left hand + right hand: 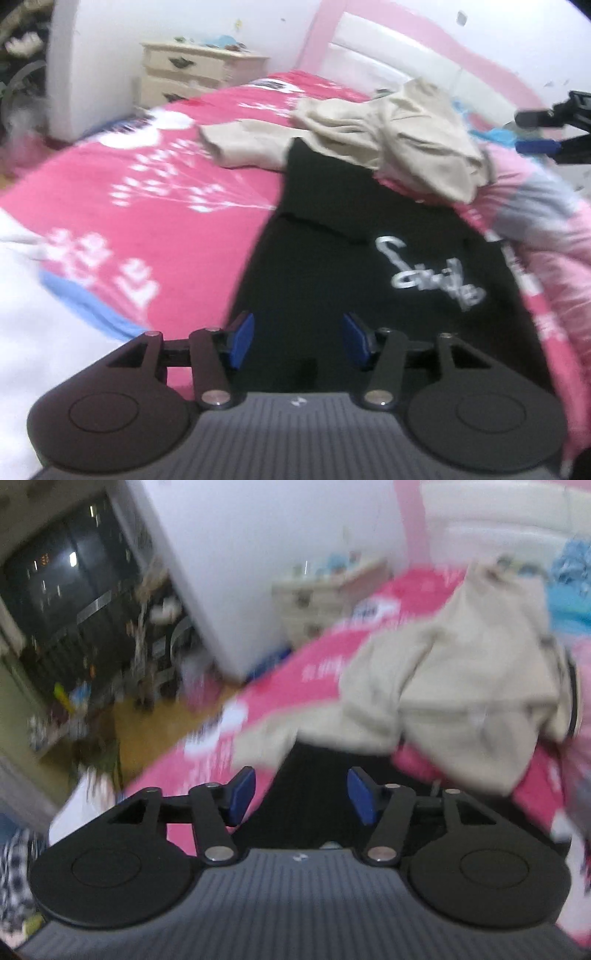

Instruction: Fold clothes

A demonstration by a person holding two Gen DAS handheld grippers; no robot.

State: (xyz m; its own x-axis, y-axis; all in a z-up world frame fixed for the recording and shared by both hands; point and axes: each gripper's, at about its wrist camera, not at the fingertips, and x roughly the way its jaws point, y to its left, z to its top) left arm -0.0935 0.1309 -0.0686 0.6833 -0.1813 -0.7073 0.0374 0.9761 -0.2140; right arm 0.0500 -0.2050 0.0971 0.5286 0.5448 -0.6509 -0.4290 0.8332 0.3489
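Note:
A black garment (351, 266) with white script lettering lies spread on the pink bed cover (147, 206). My left gripper (298, 341) hovers over its near end, open, with nothing between the blue pads. A crumpled beige garment (391, 136) lies past the black one, near the headboard. In the right wrist view my right gripper (301, 795) is open and empty above the black garment (317, 775), with the beige garment (443, 686) just beyond it. The right gripper also shows in the left wrist view (546, 129), at the right edge, above the bed.
A cream nightstand (192, 74) stands by the white wall at the bed's far corner. A pink and white headboard (399, 55) runs behind the clothes. White fabric (44, 332) lies at the left. A cluttered floor area (92, 686) lies off the bed's side.

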